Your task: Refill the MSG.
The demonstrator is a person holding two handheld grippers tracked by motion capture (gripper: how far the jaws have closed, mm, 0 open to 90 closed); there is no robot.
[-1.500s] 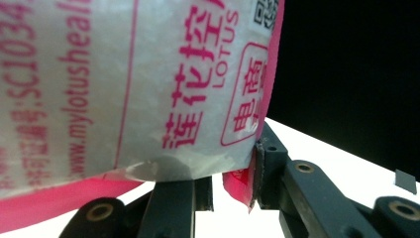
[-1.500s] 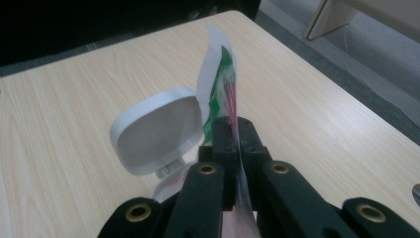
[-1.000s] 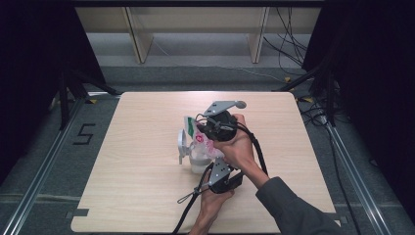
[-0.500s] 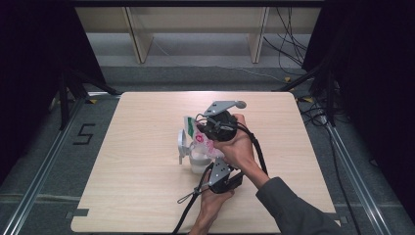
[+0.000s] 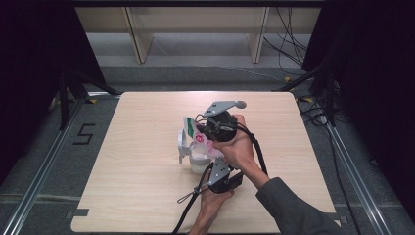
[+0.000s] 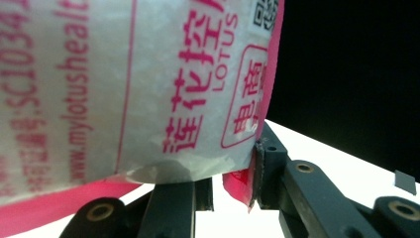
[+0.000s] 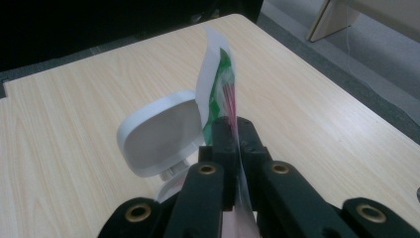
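1. The right gripper (image 5: 208, 134) has its jaws pinched fully together on the upper edge of a white-and-pink printed packet (image 5: 201, 139). In the right gripper view the thin packet edge (image 7: 223, 94) rises straight out from between the two pads.
2. The left gripper (image 5: 221, 177) sits lower, nearer the person. Its jaws stand partly apart, and in the left gripper view the packet's lower corner (image 6: 148, 99) lies between them, with the right pad against the pink seam. I judge that a hold, though contact on the other side is unclear.
3. Key relation: the packet stands roughly upright, held above the table between the two grippers, its long axis running from the lower gripper up to the upper one. Just beside and below it is a white container with its hinged lid open (image 5: 188, 149).
4. Judgement: any tear or tip toward the container depends on the right gripper keeping the top edge.
5. Surface: a pale wood-grain table (image 5: 127, 186), otherwise bare. Around it are grey floor, dark curtains, shelving behind (image 5: 195, 29), and cables (image 5: 293, 44) at the far right.
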